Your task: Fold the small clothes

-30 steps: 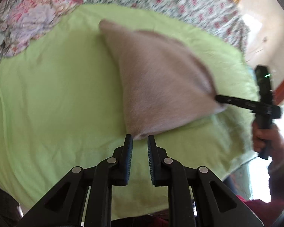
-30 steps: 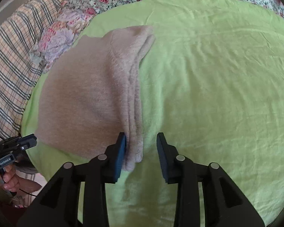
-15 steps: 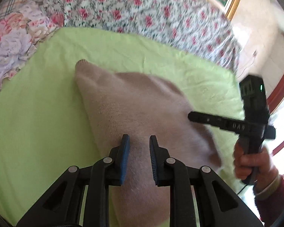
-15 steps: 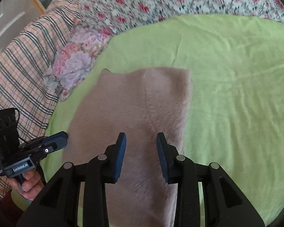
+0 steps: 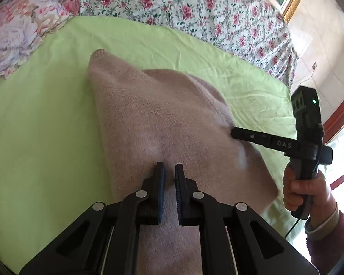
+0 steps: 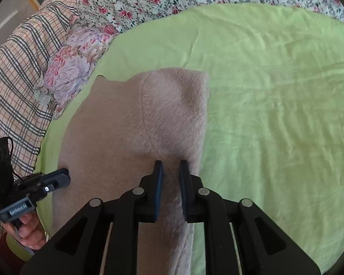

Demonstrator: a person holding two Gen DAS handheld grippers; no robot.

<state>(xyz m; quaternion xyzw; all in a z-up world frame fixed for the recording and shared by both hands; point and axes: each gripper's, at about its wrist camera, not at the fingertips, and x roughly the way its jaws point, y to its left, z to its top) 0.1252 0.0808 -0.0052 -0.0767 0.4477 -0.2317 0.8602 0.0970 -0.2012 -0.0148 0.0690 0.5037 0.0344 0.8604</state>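
Note:
A fuzzy beige knitted garment [image 5: 153, 119] lies folded on the light green sheet [image 5: 34, 137]. My left gripper [image 5: 169, 168] presses down on its near part, jaws closing, with a small ridge of beige fabric pinched between the blue pads. My right gripper [image 6: 170, 163] presses on the garment [image 6: 117, 126] close to its right folded edge, jaws closing too, with fabric gathered between them. In the left wrist view the right gripper [image 5: 232, 133] touches the garment's right side. In the right wrist view the left gripper [image 6: 66, 175] reaches the garment's left edge. A hand holds each tool.
The green sheet [image 6: 275, 114] stretches wide to the right of the garment. A rose-print quilt [image 5: 172, 4] lies behind it, with a floral pillow [image 6: 73, 68] and a plaid blanket [image 6: 16, 80] to the left. The bed's edge [image 5: 289, 96] drops off at the right, by a tiled wall.
Both grippers moved in from the garment's near edge onto its body. Their jaws narrowed onto the fabric. The garment now lies flatter, with the lifted corner down.

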